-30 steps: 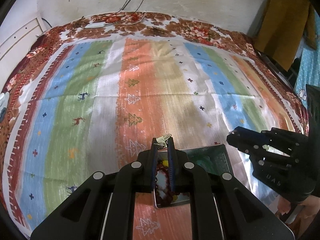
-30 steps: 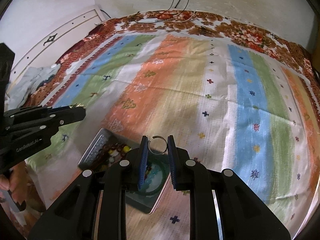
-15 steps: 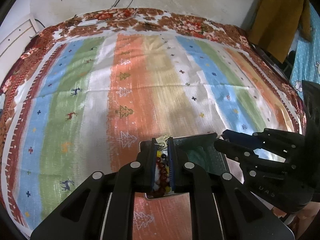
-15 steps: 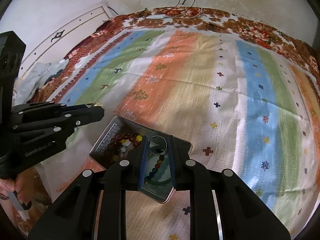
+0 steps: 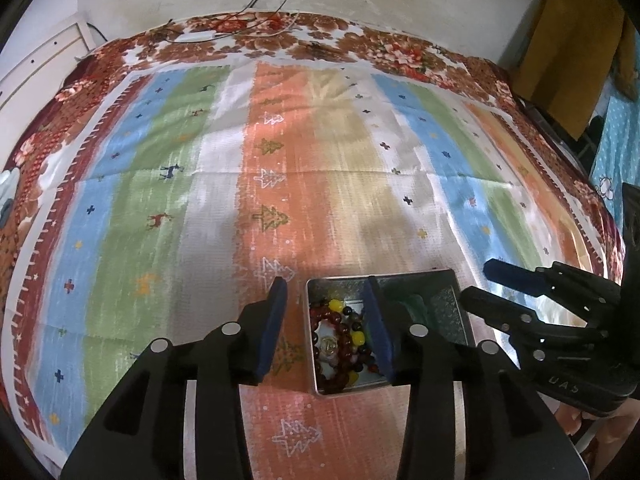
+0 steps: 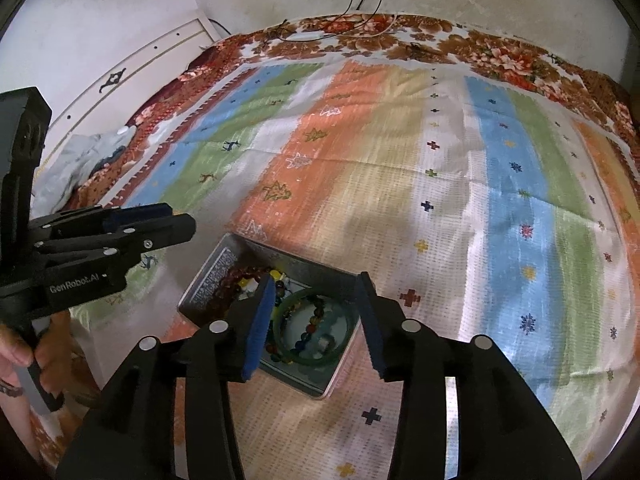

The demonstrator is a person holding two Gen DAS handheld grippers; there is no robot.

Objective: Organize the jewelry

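The tin (image 5: 316, 390) looked like dull, brushed metal, and the beads (image 5: 340, 344) in it were glossy, like glass or polished stone. A smooth green bangle (image 6: 320, 356) shone faintly. The striped bedspread (image 5: 320, 168) was matt woven cloth, and both grippers were matt black plastic.

Both cameras ride on the handheld grippers and look forward and steeply down along the fingers, sitting close above a metal tin (image 5: 320, 391) at the near edge of a striped bedspread (image 5: 224, 184), with the wall way back. The left one sees the tin square on with the right gripper (image 5: 486, 287) poking in from its right. The right one sees the same tin (image 6: 208, 280) at an angle with the left gripper (image 6: 178, 220) coming in from its left, so they share the tin, the spread and each other's fingers.
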